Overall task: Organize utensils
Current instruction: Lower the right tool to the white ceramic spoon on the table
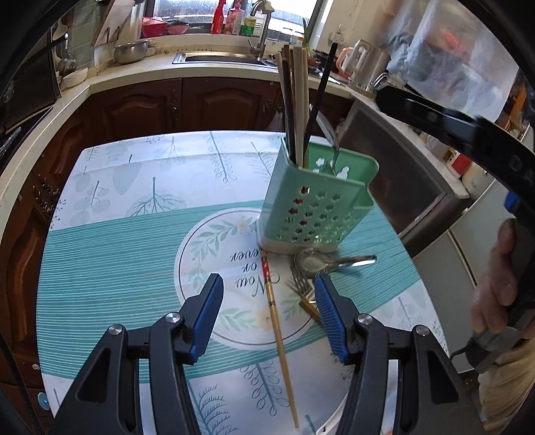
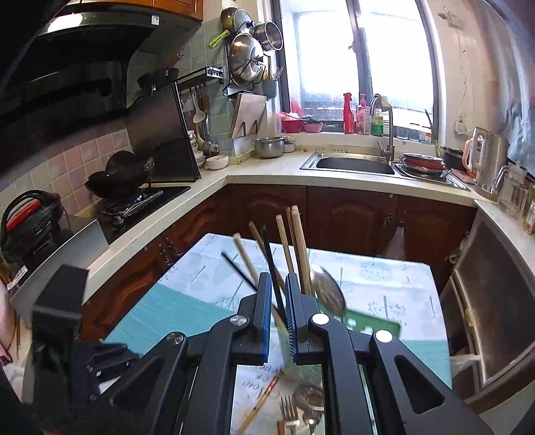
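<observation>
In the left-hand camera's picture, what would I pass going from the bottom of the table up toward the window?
Single chopstick → fork → spoons → green utensil holder with its upright chopsticks → sink → bottles on the windowsill.

Table (image 1: 100, 254): holder (image 1: 311, 207), chopstick (image 1: 279, 334), fork (image 1: 301, 284), spoon (image 1: 314, 261).
</observation>
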`<action>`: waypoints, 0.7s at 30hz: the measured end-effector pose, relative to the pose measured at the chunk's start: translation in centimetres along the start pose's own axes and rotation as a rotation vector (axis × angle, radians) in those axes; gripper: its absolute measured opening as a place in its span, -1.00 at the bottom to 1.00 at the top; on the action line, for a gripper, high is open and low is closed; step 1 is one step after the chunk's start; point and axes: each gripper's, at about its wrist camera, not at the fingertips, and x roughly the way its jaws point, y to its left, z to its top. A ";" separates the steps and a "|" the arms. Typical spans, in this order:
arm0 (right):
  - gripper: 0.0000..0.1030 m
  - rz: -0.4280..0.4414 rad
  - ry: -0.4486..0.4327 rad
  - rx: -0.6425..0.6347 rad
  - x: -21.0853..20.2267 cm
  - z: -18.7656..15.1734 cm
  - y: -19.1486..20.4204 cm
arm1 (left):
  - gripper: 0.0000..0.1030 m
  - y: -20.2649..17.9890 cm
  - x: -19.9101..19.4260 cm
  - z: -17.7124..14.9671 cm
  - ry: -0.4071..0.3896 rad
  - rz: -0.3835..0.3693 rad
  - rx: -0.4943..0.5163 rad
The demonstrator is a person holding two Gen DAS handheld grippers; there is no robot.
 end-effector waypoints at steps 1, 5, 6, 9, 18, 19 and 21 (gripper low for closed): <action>-0.83 0.004 0.008 0.002 -0.6 -0.7 -0.2 | 0.07 0.1 0.1 -0.2 0.007 0.000 -0.002; -0.82 0.014 0.074 -0.015 -1.9 -4.6 -0.2 | 0.07 0.8 1.1 -1.6 0.064 -0.027 -0.031; -0.82 0.013 0.088 -0.025 -2.0 -5.4 -0.1 | 0.07 0.9 1.4 -2.0 0.080 -0.032 -0.037; -0.82 0.007 0.150 -0.055 -1.9 -8.5 0.1 | 0.07 0.8 2.4 -3.2 0.130 -0.044 -0.045; -0.82 0.005 0.321 0.031 -1.7 -16.1 -1.3 | 0.07 -1.2 4.5 -6.2 0.267 -0.123 0.012; -0.82 0.002 0.334 0.052 -1.8 -16.8 -1.7 | 0.07 -1.7 4.6 -6.4 0.284 -0.139 0.041; -0.82 -0.011 0.362 0.102 -2.2 -18.4 -2.8 | 0.07 -3.0 4.6 -6.9 0.313 -0.165 0.121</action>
